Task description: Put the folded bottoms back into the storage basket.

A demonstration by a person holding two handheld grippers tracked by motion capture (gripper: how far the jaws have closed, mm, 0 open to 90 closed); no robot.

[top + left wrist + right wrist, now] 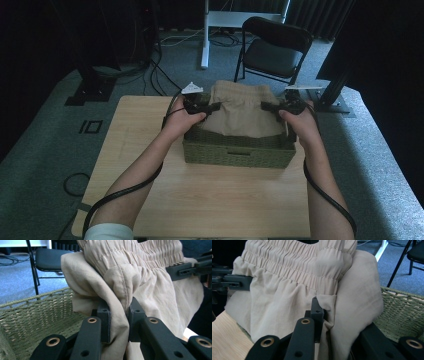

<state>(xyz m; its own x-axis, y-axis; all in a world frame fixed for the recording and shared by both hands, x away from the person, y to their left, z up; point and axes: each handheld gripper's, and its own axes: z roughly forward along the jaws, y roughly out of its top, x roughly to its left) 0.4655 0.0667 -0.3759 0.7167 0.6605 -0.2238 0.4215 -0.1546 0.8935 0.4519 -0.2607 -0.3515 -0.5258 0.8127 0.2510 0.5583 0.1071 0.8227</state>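
Note:
A beige garment with an elastic waistband [241,107] hangs over a woven green basket [239,152] on the wooden table [200,195]. My left gripper [216,106] is shut on the cloth's left side, and my right gripper [265,106] is shut on its right side. In the left gripper view the beige garment [140,277] bunches between the black jaws of my left gripper [119,315], with the green basket [32,315] below. In the right gripper view a fold of the beige garment [294,287] is pinched in my right gripper [325,315]. The lower part of the cloth sinks into the basket.
A black folding chair [272,47] stands beyond the table's far edge. A white desk leg [205,35] and cables [150,70] lie on the grey carpet behind. A dark stand base [332,100] sits at the table's far right corner.

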